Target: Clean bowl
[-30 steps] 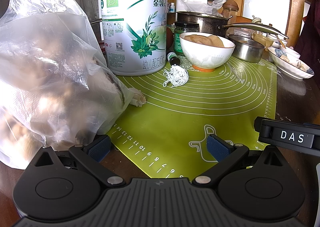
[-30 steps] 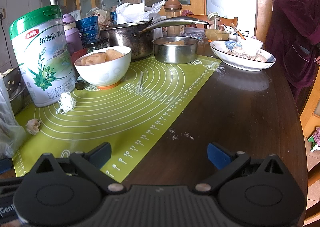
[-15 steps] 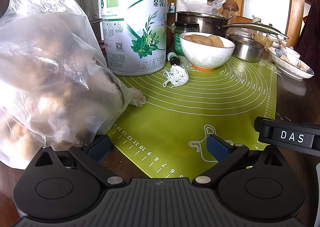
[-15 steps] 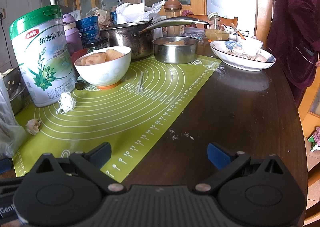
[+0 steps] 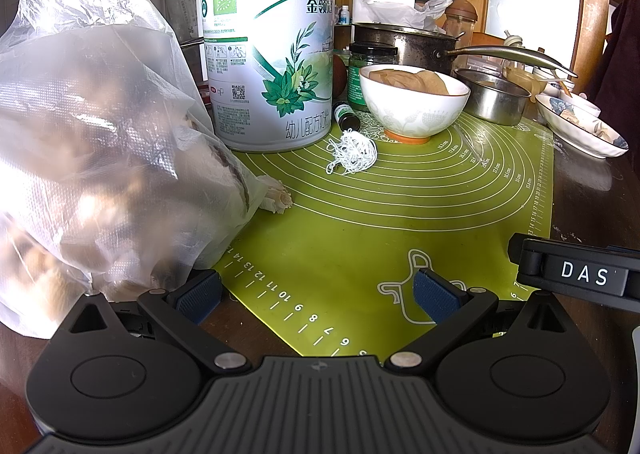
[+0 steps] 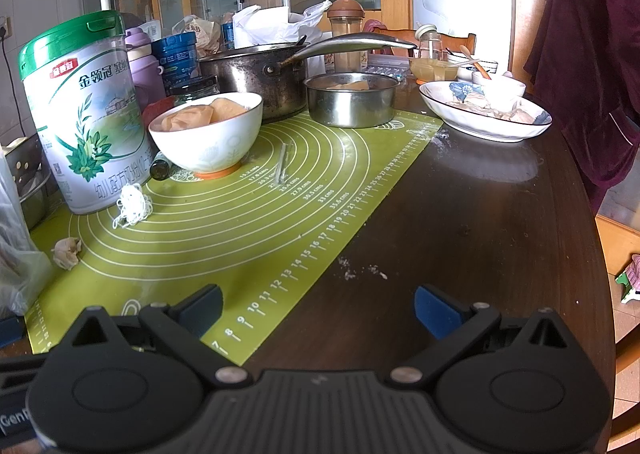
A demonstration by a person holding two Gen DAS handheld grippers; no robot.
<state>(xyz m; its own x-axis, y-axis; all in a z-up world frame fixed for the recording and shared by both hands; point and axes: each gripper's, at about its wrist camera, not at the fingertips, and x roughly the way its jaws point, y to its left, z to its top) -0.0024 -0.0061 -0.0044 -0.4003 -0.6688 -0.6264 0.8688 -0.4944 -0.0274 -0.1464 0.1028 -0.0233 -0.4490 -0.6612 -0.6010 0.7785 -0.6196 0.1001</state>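
A white bowl [image 5: 414, 109] [image 6: 208, 141] on an orange foot stands upright at the far side of the green silicone mat [image 5: 400, 221] [image 6: 224, 225]. Crumpled brownish paper fills the bowl. My left gripper [image 5: 316, 292] rests open and empty at the mat's near edge, well short of the bowl. My right gripper [image 6: 318, 308] is open and empty too, low over the mat's near right corner and the dark table [image 6: 460, 221]. The bowl is far ahead of it to the left.
A big white-and-green tin [image 5: 268, 49] [image 6: 84, 113] and a full plastic bag [image 5: 92, 165] stand left of the bowl. Behind it are a pot [image 6: 256, 77] with a long handle, a steel bowl [image 6: 352, 97] and a dish of food [image 6: 486, 113]. A string wad [image 5: 352, 151] lies nearby. A person in dark red [image 6: 588, 53] stands at right.
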